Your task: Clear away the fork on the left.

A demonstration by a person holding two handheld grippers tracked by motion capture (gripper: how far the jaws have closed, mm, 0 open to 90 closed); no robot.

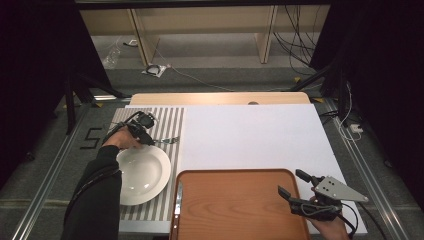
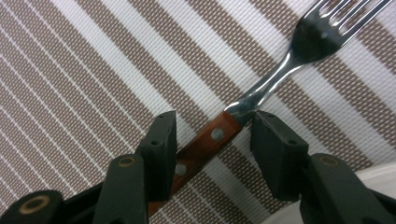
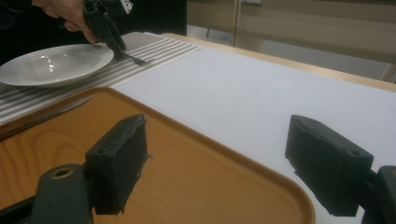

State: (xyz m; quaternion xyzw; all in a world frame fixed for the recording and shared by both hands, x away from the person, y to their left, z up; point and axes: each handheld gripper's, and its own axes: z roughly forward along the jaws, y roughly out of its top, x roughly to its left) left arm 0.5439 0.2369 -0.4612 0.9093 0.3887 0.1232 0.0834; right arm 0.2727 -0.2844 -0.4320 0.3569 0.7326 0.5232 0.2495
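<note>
A fork with a wooden handle lies on the striped placemat, tines pointing away from a white plate. My left gripper is open low over the mat; its jaws straddle the fork's handle, near where wood meets metal. In the high view the left gripper sits just beyond the plate's far rim, with the fork sticking out to its right. My right gripper hovers open over the right end of the wooden tray, holding nothing. A knife lies along the tray's left edge.
A white sheet covers the table's middle and right. The placemat takes the left strip. In the right gripper view the plate, knife and left gripper stand beyond the tray.
</note>
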